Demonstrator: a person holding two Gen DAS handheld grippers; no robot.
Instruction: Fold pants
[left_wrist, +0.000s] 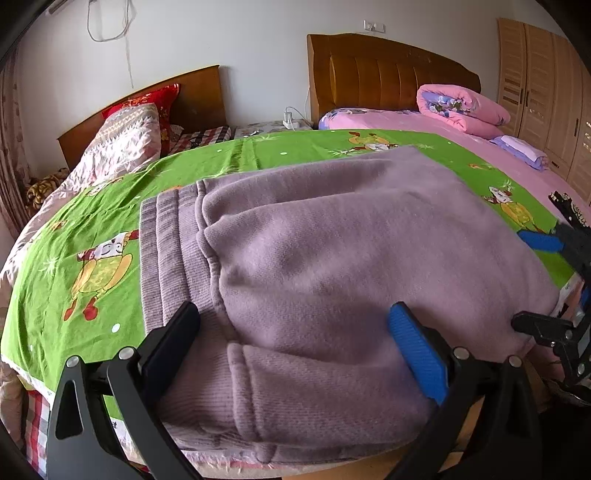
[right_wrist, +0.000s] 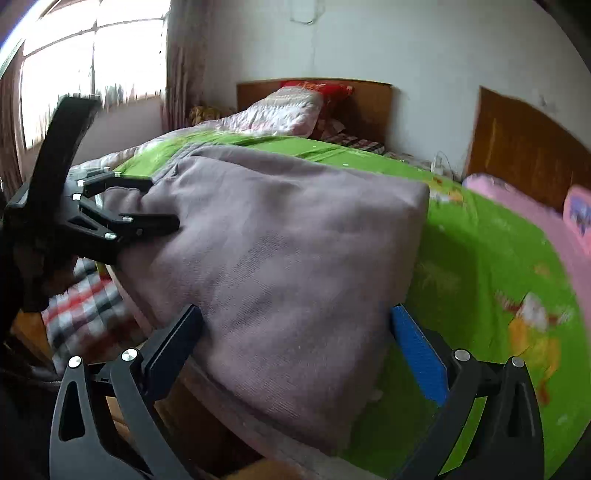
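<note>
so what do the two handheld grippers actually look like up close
Both look alike: the left gripper and right gripper have black curved frames with cut-out slots and silver pivot screws. On each, one flat finger pad is black, the other a ribbed blue pad. No cables or markings show.

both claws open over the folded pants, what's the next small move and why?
Probably ease both claws back off the pants. The mauve pants already lie folded in a compact stack on the green sheet, waistband on the left. The left claw and right claw both stand open astride the near edge, gripping nothing, so nothing seems left to hold.
</note>
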